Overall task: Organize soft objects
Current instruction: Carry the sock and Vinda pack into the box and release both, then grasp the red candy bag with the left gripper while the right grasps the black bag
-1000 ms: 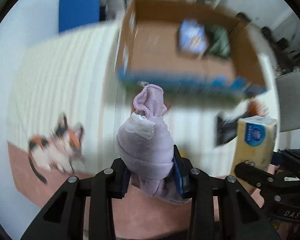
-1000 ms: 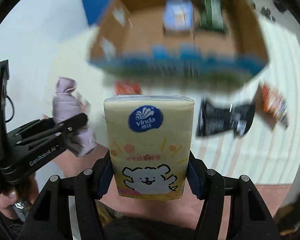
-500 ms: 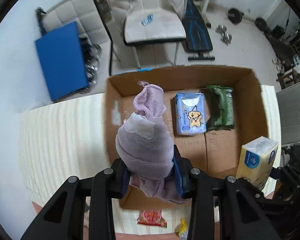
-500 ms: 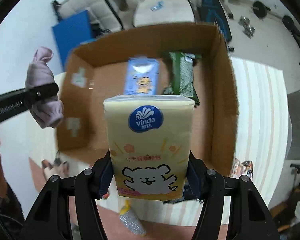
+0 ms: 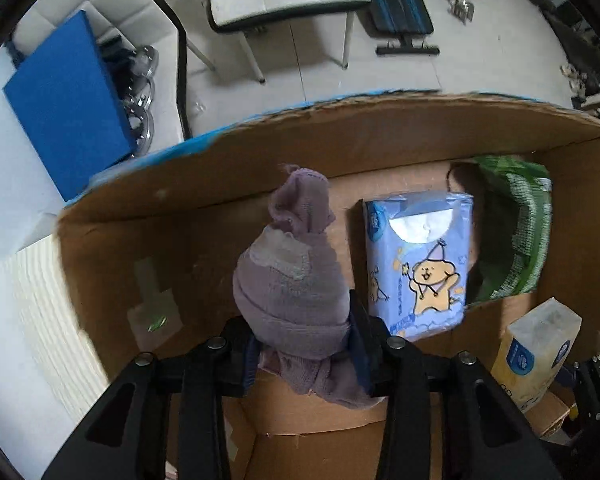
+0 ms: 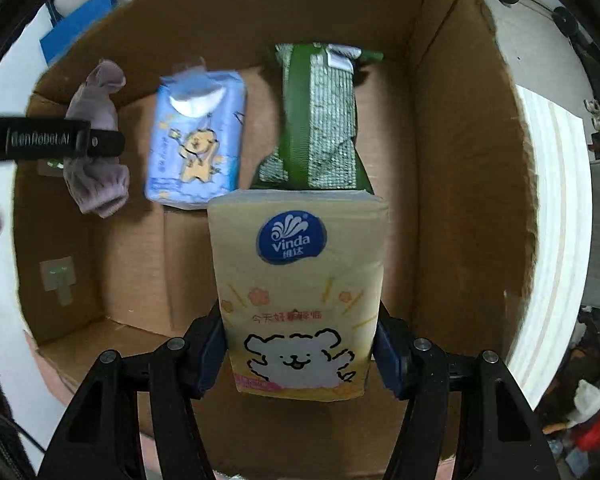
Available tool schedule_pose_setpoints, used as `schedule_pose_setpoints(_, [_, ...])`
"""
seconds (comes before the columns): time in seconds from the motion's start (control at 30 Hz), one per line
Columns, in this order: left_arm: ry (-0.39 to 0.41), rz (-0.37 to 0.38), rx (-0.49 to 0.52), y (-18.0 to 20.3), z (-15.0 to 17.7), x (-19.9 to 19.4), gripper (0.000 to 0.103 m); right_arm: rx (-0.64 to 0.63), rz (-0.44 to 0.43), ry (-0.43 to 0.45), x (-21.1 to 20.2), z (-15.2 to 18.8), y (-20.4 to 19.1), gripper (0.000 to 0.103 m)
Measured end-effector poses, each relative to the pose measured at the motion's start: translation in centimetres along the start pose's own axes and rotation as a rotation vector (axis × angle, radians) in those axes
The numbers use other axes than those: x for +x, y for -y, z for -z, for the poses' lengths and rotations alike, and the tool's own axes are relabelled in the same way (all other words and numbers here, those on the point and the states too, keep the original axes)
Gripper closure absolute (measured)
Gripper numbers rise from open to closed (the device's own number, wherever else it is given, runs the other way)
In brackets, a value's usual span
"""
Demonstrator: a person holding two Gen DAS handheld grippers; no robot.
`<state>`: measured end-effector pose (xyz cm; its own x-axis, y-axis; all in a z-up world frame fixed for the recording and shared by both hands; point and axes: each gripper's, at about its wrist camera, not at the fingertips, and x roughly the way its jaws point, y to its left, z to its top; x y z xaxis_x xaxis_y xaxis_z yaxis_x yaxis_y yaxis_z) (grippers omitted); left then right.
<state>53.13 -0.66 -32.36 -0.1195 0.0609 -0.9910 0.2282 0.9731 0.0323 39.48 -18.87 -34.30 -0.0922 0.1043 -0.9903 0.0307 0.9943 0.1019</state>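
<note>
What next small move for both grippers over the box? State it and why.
Probably lower both and release. The left gripper holds the purple sock and the right gripper the yellow tissue pack above bare floor of the cardboard box, beside the blue tissue pack.

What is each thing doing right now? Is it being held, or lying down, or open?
Left gripper: shut on purple sock.
Purple sock: bunched, held over the box.
Right gripper: shut on yellow tissue pack.
Yellow tissue pack: held upright, over the box.
Cardboard box: open on top.
Blue tissue pack: lying in box.
Green pack: lying in box.
</note>
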Motion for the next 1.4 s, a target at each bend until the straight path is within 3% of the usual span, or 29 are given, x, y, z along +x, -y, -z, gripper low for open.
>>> schedule_pose_setpoints(0.1, [-0.024, 0.035, -0.030, -0.3, -0.3, 0.4, 0.061, 0.020, -0.021, -0.035, 0.9, -0.4, 0.3, 0.036])
schedule_pose_setpoints(0.17, [-0.008, 0.059, -0.039, -0.4, -0.3, -0.1, 0.048, 0.019, -0.024, -0.030, 0.7, -0.5, 0.2, 0.034])
schedule_pose_setpoints(0.23, [0.015, 0.046, -0.039, -0.3, -0.1, -0.9, 0.026, 0.016, -0.033, -0.025, 0.2, -0.6, -0.2, 0.029])
schedule_pose_setpoints(0.3, [0.031, 0.040, -0.041, -0.2, 0.2, -1.6, 0.022, 0.013, -0.024, -0.011, -0.5, -0.6, -0.4, 0.028])
schedule_pose_setpoints(0.4, [0.048, 0.054, -0.059, -0.3, 0.9, -2.8, 0.020, 0.015, -0.018, 0.007, -1.6, -0.5, -0.6, 0.008])
schedule_pose_setpoints(0.5, [0.081, 0.070, -0.077, -0.4, 2.0, -4.2, 0.008, 0.020, -0.018, 0.031, -2.8, -0.3, -0.7, 0.003])
schedule_pose_setpoints(0.93, [0.208, 0.070, -0.092, 0.9, 10.2, -8.0, 0.003, -0.016, 0.016, 0.126, -7.7, 3.4, -1.3, 0.000])
schedule_pose_setpoints(1.23, [0.344, 0.078, -0.122, 1.1, 16.1, -12.7, 0.003, -0.013, -0.060, 0.250, -12.5, 7.4, -1.2, 0.000])
schedule_pose_setpoints(1.4, [0.452, 0.016, -0.223, 0.6, 21.6, -14.9, 0.003, 0.133, -0.159, 0.320, -14.4, 12.3, 1.8, 0.000])
